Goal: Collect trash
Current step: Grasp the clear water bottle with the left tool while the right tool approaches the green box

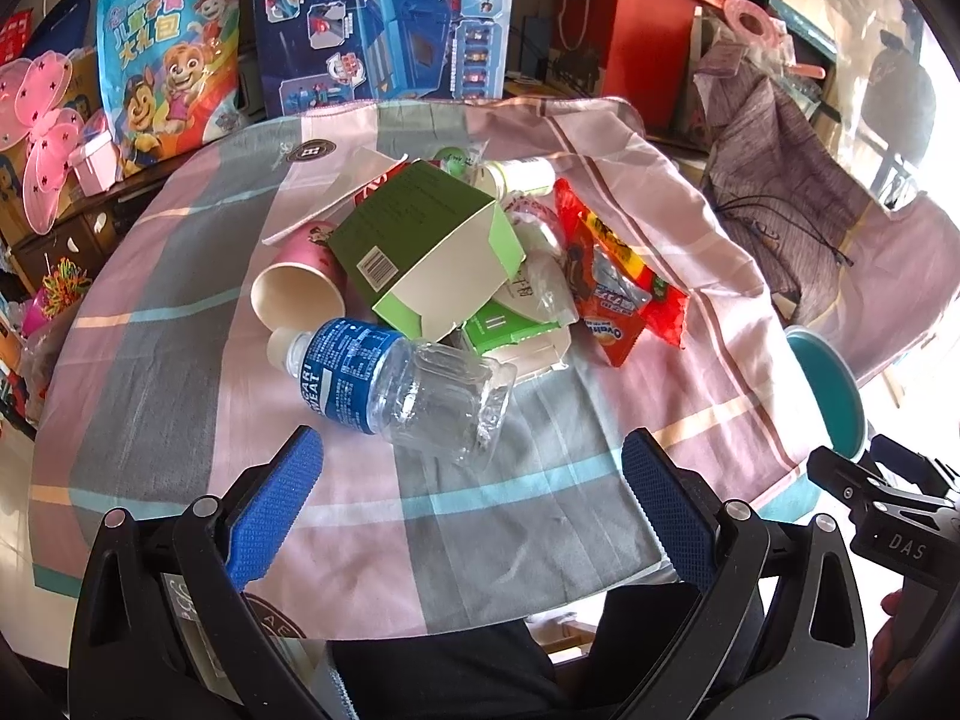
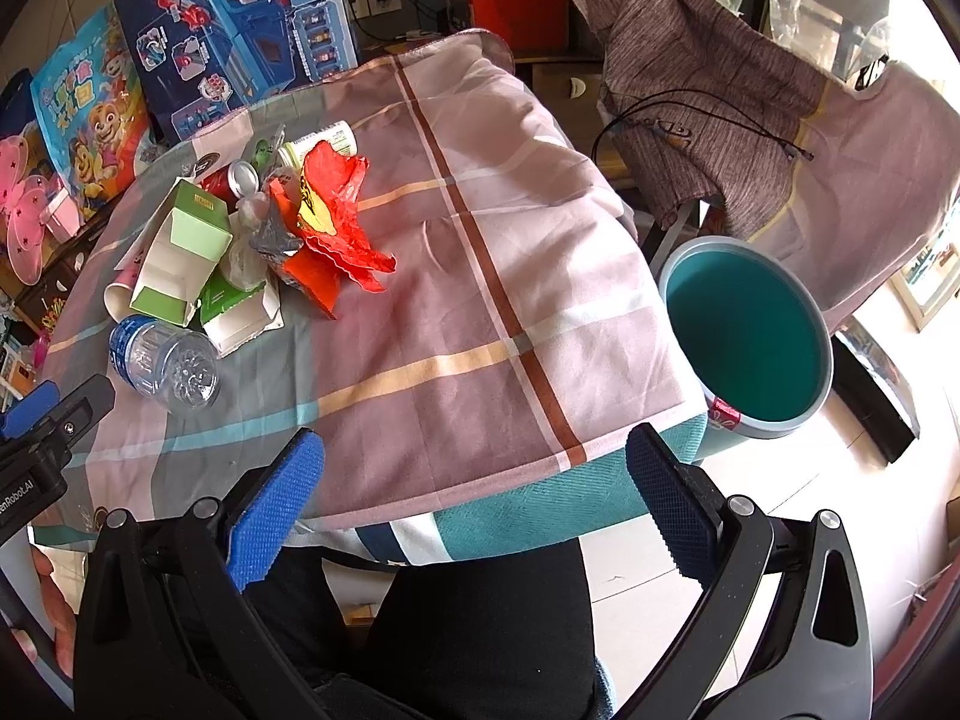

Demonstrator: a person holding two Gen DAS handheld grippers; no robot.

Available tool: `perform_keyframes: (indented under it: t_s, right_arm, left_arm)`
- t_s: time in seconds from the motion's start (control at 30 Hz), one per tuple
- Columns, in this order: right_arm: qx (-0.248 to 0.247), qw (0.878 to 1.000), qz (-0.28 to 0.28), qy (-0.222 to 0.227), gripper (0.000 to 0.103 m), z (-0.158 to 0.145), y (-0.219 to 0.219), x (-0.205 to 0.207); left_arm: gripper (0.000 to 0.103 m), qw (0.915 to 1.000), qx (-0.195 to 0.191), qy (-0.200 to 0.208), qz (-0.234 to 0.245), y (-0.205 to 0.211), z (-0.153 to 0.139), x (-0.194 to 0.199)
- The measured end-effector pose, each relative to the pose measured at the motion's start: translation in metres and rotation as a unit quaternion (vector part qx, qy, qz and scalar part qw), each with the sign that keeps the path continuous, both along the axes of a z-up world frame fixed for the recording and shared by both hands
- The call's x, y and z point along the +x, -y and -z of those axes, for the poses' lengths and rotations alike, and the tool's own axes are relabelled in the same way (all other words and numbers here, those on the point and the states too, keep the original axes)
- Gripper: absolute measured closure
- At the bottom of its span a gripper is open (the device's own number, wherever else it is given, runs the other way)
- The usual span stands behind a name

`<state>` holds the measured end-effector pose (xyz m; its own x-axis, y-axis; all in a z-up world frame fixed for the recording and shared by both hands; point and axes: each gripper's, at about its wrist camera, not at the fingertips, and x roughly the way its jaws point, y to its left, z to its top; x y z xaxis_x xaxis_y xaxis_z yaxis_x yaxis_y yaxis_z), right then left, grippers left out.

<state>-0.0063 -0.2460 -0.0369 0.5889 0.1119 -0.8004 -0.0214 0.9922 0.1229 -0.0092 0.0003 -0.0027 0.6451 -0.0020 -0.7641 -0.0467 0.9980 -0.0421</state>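
A heap of trash lies on the checked tablecloth: a clear plastic bottle with a blue label, a green carton, a pink paper cup, red snack wrappers and a white cup. My left gripper is open just in front of the bottle, nothing between its blue pads. The right wrist view shows the same heap: bottle, carton, red wrappers. My right gripper is open over the table's near edge. A teal bin stands beside the table on the right.
Toy boxes and a cartoon gift bag line the far side. A grey garment hangs over a chair behind the bin. A person's dark trousers are below the table edge.
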Motion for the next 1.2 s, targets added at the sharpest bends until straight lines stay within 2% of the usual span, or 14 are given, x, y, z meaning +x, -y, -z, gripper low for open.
perform_keyframes:
  t_s: [0.13, 0.23, 0.37, 0.53, 0.67, 0.77, 0.97, 1.2]
  right_arm:
    - [0.003, 1.000, -0.004, -0.005, 0.006, 0.002, -0.001, 0.004]
    - [0.005, 1.000, -0.007, -0.012, 0.006, 0.006, -0.002, 0.010]
    - [0.007, 1.000, -0.015, -0.014, 0.006, 0.010, -0.005, 0.019]
    - [0.014, 0.999, -0.028, -0.024, 0.006, 0.016, -0.009, 0.033]
    - [0.015, 0.999, -0.034, -0.031, 0.006, 0.022, -0.011, 0.043]
    - [0.017, 0.998, -0.041, -0.037, 0.006, 0.025, -0.014, 0.051]
    - [0.019, 0.997, -0.060, -0.047, 0.006, 0.029, -0.028, 0.061]
    - [0.013, 0.994, -0.097, -0.045, 0.006, 0.024, -0.055, 0.061]
  left_arm:
    - [0.003, 0.9993, -0.030, -0.013, -0.019, -0.023, 0.003, 0.008]
    - [0.003, 0.9925, -0.101, -0.043, -0.053, -0.058, 0.012, 0.020]
    - [0.004, 0.9840, -0.140, -0.069, -0.087, -0.077, 0.019, 0.038]
    - [0.004, 0.9851, -0.121, -0.075, -0.097, -0.067, 0.024, 0.062]
    - [0.004, 0.9823, -0.112, -0.084, -0.124, -0.062, 0.036, 0.081]
    - [0.004, 0.9827, -0.087, -0.089, -0.137, -0.058, 0.046, 0.089]
    - [0.004, 0.9837, -0.075, -0.109, -0.122, -0.061, 0.062, 0.082]
    - [0.004, 0.9857, -0.054, -0.121, -0.105, -0.070, 0.060, 0.054]
